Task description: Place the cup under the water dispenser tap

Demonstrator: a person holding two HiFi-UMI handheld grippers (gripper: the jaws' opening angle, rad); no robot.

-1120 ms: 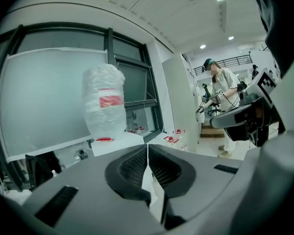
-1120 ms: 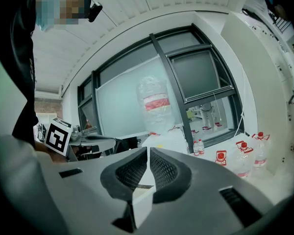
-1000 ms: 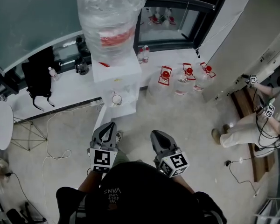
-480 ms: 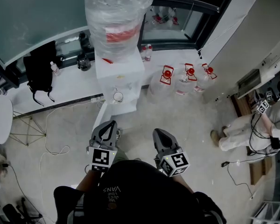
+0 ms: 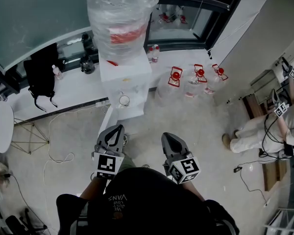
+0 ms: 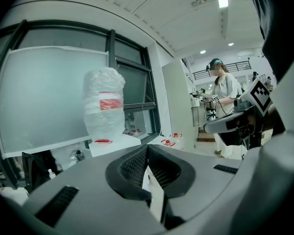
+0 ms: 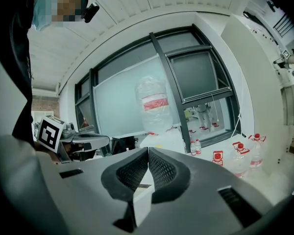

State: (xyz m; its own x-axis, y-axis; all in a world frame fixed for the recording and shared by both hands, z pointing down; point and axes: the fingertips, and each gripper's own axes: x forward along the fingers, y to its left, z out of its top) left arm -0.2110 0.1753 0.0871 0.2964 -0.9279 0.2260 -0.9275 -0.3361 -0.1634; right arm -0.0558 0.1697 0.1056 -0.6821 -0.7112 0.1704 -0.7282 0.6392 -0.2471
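Note:
The white water dispenser [image 5: 125, 77] stands ahead on the floor, with a large plastic-wrapped bottle [image 5: 120, 13] on top. A small white cup [image 5: 123, 101] sits in the dispenser's front recess, below the taps. My left gripper [image 5: 116, 129] and right gripper [image 5: 167, 137] hang side by side in front of the person's chest, well short of the dispenser. Both are shut with nothing between the pads. In the left gripper view the closed jaws [image 6: 147, 150] point at the bottle [image 6: 104, 104]. The right gripper view shows the same over its closed jaws [image 7: 148, 152]. The cup is hidden in both gripper views.
Three water jugs with red caps [image 5: 193, 82] stand right of the dispenser by the window sill. A black backpack [image 5: 39, 75] leans at the left, with a white cable [image 5: 54, 153] on the floor and a round table [image 5: 2, 129]. Another person [image 5: 264, 131] sits at the right.
Both grippers keep their place and stay shut. The head view has shifted slightly, and the person at the right has moved their arms.

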